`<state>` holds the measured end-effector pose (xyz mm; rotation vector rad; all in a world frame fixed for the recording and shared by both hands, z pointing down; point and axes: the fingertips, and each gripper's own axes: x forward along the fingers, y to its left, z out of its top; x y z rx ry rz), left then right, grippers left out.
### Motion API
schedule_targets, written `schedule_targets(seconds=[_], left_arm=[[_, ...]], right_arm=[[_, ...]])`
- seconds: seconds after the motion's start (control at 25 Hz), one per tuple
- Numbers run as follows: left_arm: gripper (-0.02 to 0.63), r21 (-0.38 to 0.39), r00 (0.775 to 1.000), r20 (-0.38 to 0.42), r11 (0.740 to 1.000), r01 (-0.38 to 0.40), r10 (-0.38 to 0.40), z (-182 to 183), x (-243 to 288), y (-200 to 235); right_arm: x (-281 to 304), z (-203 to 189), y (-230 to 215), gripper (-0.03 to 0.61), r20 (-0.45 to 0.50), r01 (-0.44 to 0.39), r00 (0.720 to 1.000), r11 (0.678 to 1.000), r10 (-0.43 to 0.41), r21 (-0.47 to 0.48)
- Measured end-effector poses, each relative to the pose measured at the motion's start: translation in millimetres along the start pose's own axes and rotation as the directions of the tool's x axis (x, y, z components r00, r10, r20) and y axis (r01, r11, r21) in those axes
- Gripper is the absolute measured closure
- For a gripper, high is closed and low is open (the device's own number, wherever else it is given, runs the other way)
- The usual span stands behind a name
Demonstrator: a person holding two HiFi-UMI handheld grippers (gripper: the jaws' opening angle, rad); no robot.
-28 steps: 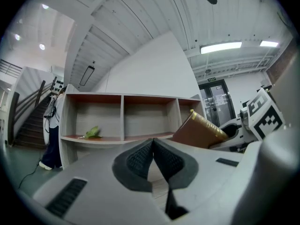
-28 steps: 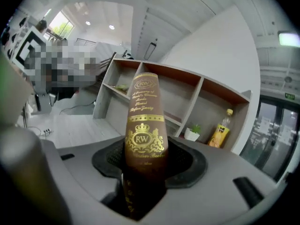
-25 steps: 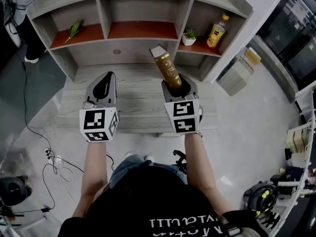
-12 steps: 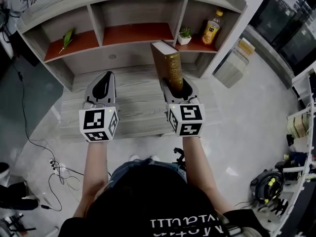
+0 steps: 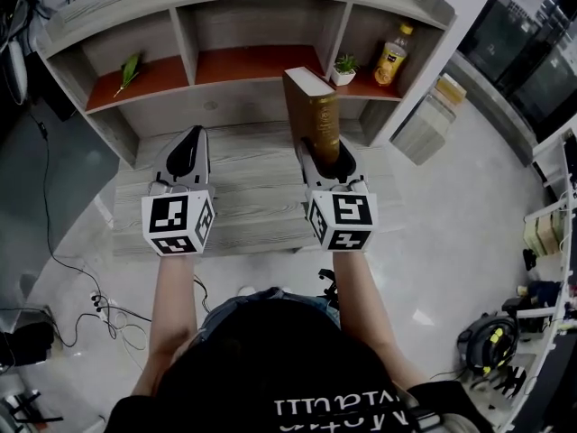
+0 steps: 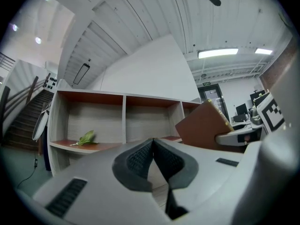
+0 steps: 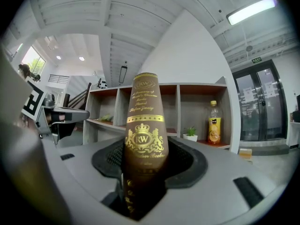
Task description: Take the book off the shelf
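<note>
A brown book (image 5: 316,115) with gold print on its spine stands upright in my right gripper (image 5: 326,152), whose jaws are shut on its lower end, out in front of the wooden shelf (image 5: 236,39). Seen along the right gripper's jaws, the book's spine (image 7: 144,125) fills the gap between the pads. My left gripper (image 5: 187,154) hovers over the desk to the left, jaws closed together and empty. Through the left gripper view, its pads (image 6: 153,161) meet, and the book (image 6: 202,128) shows at the right.
The shelf holds a green leaf (image 5: 129,69) in the left bay, and a small potted plant (image 5: 343,68) and an orange juice bottle (image 5: 392,54) in the right bay. The grey wooden desk (image 5: 243,197) lies below. Cables trail on the floor at left.
The book has swung from leaning left to standing upright and has risen a little with my right gripper. My left gripper has shifted only slightly.
</note>
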<state>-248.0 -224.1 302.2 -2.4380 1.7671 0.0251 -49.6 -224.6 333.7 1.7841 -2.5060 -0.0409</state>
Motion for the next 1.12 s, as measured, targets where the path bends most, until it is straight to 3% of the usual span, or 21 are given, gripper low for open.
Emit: schedule_targets(seconds=[0.2, 1.12], left_arm=[[0.603, 0.006, 1.000, 0.012, 1.000, 0.004, -0.004, 5, 0, 1], [0.603, 0.034, 0.999, 0.010, 0.998, 0.047, -0.047, 12, 4, 0]], right_arm=[[-1, 2, -1, 0.350, -0.003, 0.017, 1.000, 0.999, -0.017, -0.046], [5, 16, 8, 0.350, 0.009, -0.007, 1.000, 0.998, 0.008, -0.060]])
